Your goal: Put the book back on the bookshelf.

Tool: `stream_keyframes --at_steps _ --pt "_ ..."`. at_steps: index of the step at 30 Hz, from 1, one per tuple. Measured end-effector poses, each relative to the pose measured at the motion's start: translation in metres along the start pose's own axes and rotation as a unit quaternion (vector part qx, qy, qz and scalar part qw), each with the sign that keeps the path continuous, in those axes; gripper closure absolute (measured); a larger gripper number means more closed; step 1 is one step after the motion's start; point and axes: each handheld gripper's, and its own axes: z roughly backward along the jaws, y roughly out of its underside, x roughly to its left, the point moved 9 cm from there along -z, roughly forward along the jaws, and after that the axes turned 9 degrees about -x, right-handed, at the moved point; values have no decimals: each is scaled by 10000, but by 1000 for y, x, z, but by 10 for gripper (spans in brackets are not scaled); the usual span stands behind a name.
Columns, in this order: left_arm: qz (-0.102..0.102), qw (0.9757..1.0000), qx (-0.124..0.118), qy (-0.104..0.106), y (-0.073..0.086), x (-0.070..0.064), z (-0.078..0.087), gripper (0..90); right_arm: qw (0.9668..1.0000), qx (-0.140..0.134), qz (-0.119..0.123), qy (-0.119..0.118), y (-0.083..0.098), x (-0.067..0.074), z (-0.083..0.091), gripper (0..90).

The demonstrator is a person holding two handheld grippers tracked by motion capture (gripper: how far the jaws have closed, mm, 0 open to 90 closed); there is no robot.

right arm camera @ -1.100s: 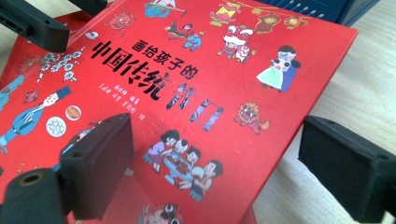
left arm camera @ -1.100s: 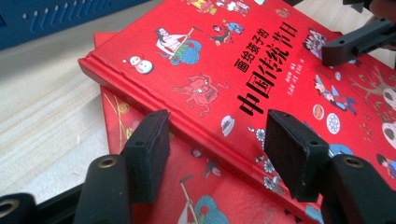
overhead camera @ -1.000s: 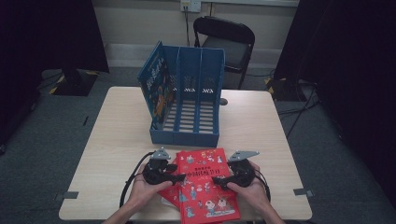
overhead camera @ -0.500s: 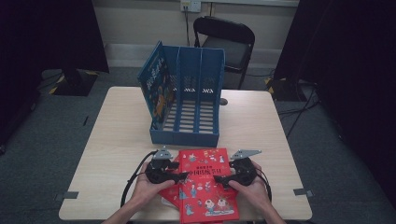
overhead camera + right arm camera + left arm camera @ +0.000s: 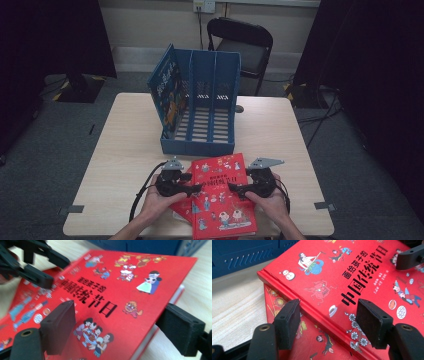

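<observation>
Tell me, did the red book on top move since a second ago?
Cannot tell. The red book lies about as near the blue file rack as before.

Two hands come in from the bottom of the high view. The left hand (image 5: pixel 159 200) holds the left hand-held gripper (image 5: pixel 196 188). The right hand (image 5: pixel 270 201) holds the right hand-held gripper (image 5: pixel 233 188). The two point toward each other. Both have their black jaws spread wide apart, not squeezing anything.
</observation>
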Motion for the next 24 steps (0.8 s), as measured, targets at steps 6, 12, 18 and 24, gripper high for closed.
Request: stream_keyframes --at_steps 6,12,18,24 --pt "22 9999 80 65 -1 1 0 358 9996 197 -49 -178 -9 3 -19 133" --pt "-1 9999 86 73 -2 2 -1 340 9992 317 -54 -256 -14 1 -32 133" --pt "7 10000 83 48 -2 1 -1 336 9991 334 12 -261 -13 1 -30 136" --pt "-59 9999 112 52 -1 0 -1 321 9988 379 -47 -312 -11 1 -26 142"
